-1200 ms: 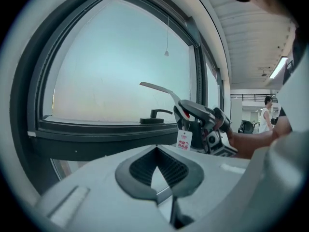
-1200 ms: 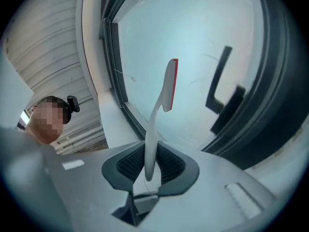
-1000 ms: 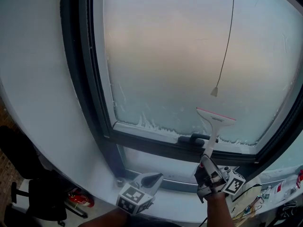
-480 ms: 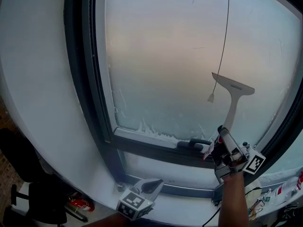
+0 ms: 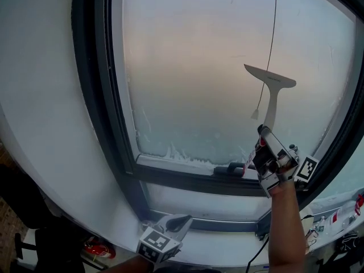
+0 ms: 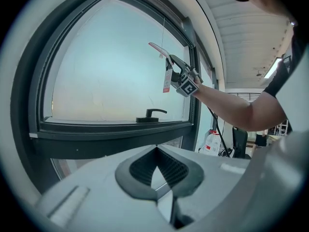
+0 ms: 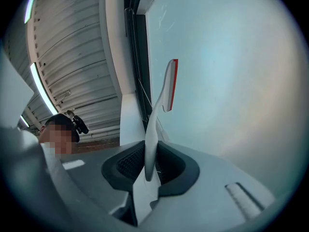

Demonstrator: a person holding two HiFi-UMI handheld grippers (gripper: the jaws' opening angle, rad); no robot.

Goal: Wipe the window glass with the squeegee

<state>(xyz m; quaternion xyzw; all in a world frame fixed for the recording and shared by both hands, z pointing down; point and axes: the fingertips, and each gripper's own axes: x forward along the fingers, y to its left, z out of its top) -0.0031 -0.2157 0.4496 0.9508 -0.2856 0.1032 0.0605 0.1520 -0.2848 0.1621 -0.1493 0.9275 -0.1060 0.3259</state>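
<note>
up by the glass (image 5: 199, 67), the right gripper (image 5: 266, 144) pinches the squeegee (image 5: 272, 84), set to wipe; next, a steady pull down. left gripper (image 5: 179, 223): jaws pressed together.

A white sill (image 5: 227, 248) is seen directly under the window (image 5: 199, 67). At the lower right a bench (image 5: 333, 229) is partly shown, and a white bottle (image 5: 343, 212) with red on it is found there. At the lower left a black chair (image 5: 42, 229) is placed on the floor (image 5: 7, 218).
</note>
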